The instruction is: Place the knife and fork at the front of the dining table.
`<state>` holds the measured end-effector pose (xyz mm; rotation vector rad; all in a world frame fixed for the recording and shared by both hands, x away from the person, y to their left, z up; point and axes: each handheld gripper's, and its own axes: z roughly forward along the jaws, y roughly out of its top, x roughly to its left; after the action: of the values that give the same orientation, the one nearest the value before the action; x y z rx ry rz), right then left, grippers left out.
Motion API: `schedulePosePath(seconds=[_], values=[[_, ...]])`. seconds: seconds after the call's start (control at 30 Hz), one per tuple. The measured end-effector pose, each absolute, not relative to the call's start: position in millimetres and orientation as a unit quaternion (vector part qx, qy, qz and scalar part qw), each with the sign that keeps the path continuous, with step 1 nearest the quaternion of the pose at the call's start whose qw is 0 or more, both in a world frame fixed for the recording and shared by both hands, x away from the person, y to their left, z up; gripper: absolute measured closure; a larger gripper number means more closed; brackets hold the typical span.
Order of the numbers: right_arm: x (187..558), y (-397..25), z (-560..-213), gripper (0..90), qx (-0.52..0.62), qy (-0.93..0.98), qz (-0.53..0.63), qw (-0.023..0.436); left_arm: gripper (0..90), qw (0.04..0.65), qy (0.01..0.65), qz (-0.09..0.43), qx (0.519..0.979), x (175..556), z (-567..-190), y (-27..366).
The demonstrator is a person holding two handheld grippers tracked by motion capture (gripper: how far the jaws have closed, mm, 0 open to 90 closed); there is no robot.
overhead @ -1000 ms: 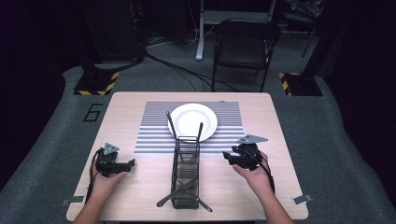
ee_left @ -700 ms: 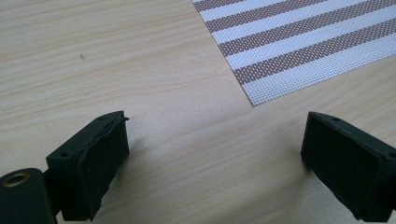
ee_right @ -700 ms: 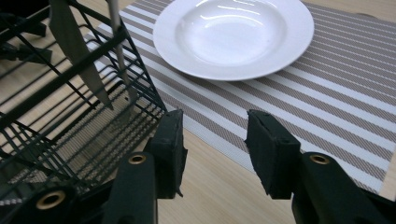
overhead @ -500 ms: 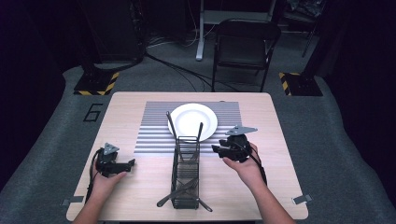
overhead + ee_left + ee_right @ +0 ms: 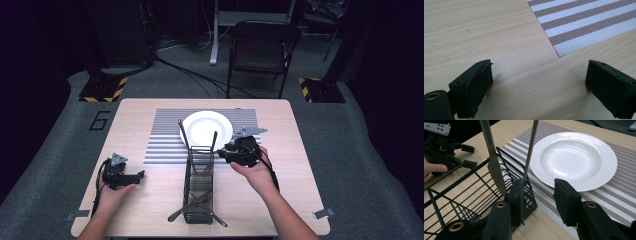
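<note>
My right gripper (image 5: 223, 152) is held at the far right corner of the black wire basket (image 5: 199, 186), jaws released and spread. In the right gripper view, one jaw lies against the basket's corner, beside a thin utensil handle (image 5: 531, 147) that rises from it; the other jaw is over the near rim of the white plate (image 5: 574, 157). A knife (image 5: 492, 157) stands tilted in the basket just left of that handle. The basket lies lengthwise at the table's (image 5: 150, 210) near centre, its far end on the striped placemat (image 5: 165, 135). My left gripper (image 5: 140, 175) rests on the wood near the left edge, jaws wide apart, with nothing between them.
</note>
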<state>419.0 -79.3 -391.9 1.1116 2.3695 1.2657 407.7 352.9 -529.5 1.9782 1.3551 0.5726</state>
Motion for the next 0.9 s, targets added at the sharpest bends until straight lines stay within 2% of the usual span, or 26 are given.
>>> schedulePosePath(seconds=[0.6,0.9], values=[[431.6,-56.2,-395.2,60.3,0.364,0.821,0.428,0.101,7.5,0.332,0.516,0.219,0.759,407.9,-529.5,353.1],[438.1,-46.5,-397.5,64.7,0.362,0.824,0.425,0.093,7.5,0.332,0.515,0.218,0.759,408.1,-529.5,353.2]])
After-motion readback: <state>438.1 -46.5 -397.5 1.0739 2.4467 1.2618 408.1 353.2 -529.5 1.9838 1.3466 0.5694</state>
